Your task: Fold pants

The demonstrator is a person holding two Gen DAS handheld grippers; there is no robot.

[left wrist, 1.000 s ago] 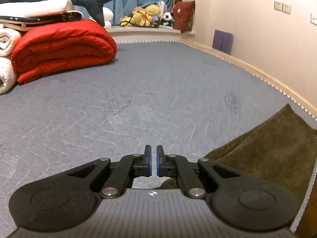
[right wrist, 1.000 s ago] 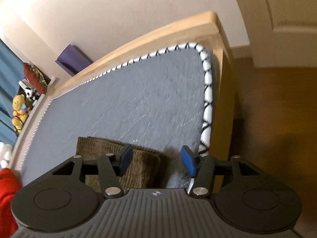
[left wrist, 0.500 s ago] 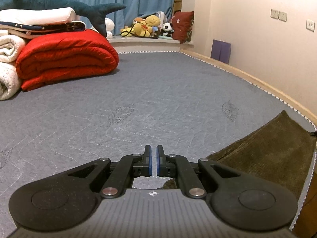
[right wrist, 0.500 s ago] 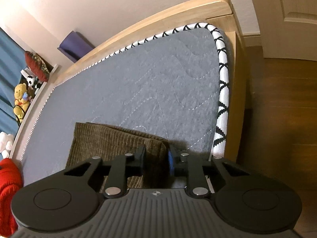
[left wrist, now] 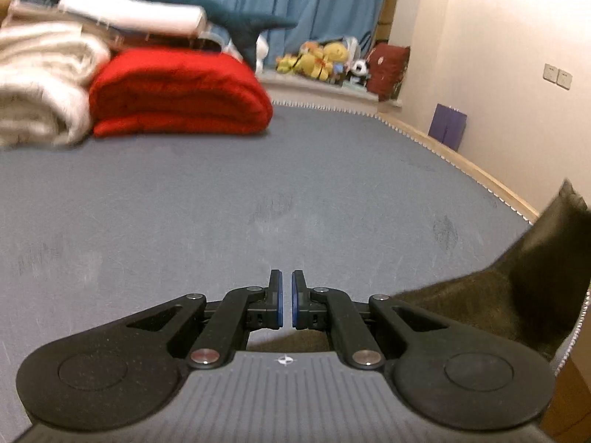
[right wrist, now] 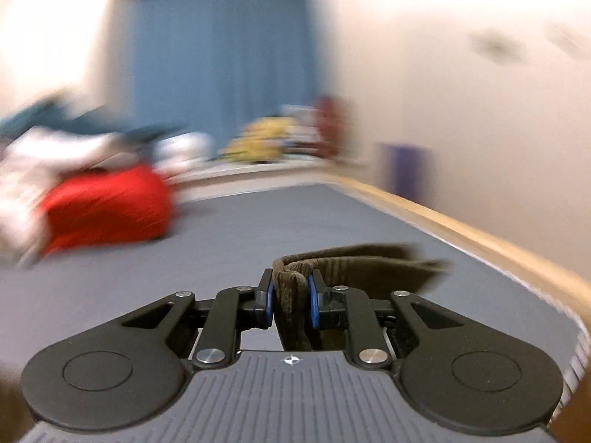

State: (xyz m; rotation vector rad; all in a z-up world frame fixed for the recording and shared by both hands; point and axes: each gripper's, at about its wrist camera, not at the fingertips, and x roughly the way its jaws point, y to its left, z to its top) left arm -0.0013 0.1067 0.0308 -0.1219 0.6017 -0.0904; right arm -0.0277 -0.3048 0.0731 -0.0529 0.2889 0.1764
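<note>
Clearly two grippers are working over one grey mattress (left wrist: pixel 258 192). One pair of brown corduroy pants (right wrist: pixel 295 295) is the only garment being handled: the right gripper (right wrist: pixel 290 304) is pinching a bunched fold of it between its blue pads, and the fabric is standing up above the fingertips and trailing off to the right, lifted off the bed. Its jaws have just been closing, from wide a second ago to narrow on the cloth now. The left gripper (left wrist: pixel 286 304) is showing its fingers nearly together with only a thin slit and nothing visible between the tips; brown cloth is lying just behind and under it, rising in a peak at the right edge of the left wrist view.

At the far end one folded red quilt (left wrist: pixel 177 92), one cream blanket (left wrist: pixel 40 85), one teal shark plush (left wrist: pixel 229 18) and a small heap of stuffed toys (left wrist: pixel 321 61), too blurred to count, are sitting before one blue curtain (left wrist: pixel 314 3).

Compared with earlier, the right wrist view is now facing along the bed toward the curtain rather than looking at the mattress corner and floor, and it is heavily smeared. In the left view the pants' corner is standing higher than before.
</note>
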